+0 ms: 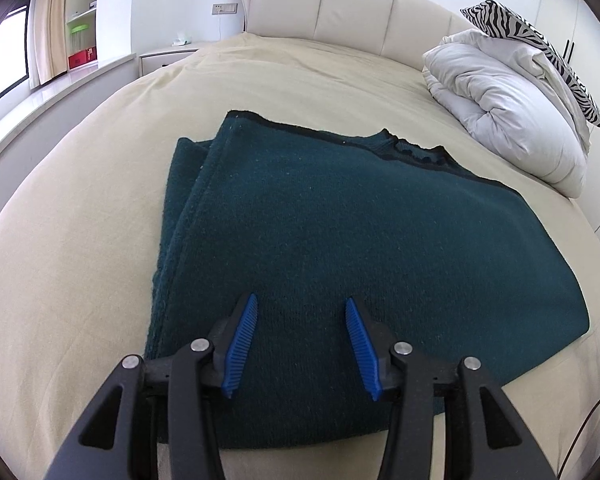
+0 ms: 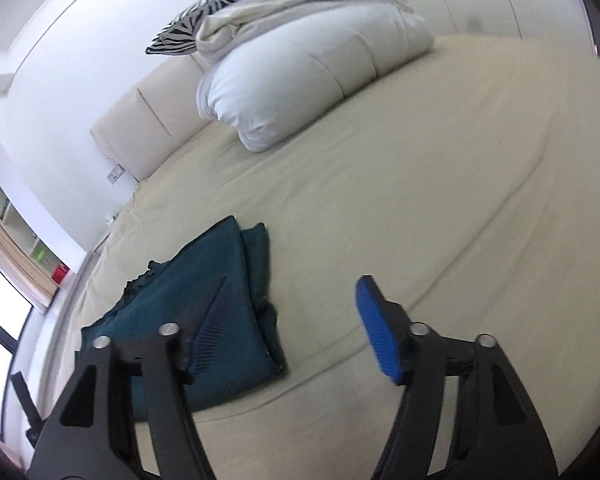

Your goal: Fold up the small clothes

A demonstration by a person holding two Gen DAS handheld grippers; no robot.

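on the cream bed (image 1: 80, 208) the dark teal garment (image 1: 340, 240) lies folded into a flat layered rectangle, with doubled edges showing along one side. the left gripper (image 1: 302, 308) hovers over its near edge with jaws partly apart and nothing between them, while the right gripper (image 2: 292, 316) hangs beside the garment, jaws wide and empty. a fold looks just finished; next, judge whether another halving is needed, then pinch an edge cleanly through all layers.

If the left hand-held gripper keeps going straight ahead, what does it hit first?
Most likely the folded teal sweater: the left hand-held gripper points down at it with its jaws apart, nothing between them.
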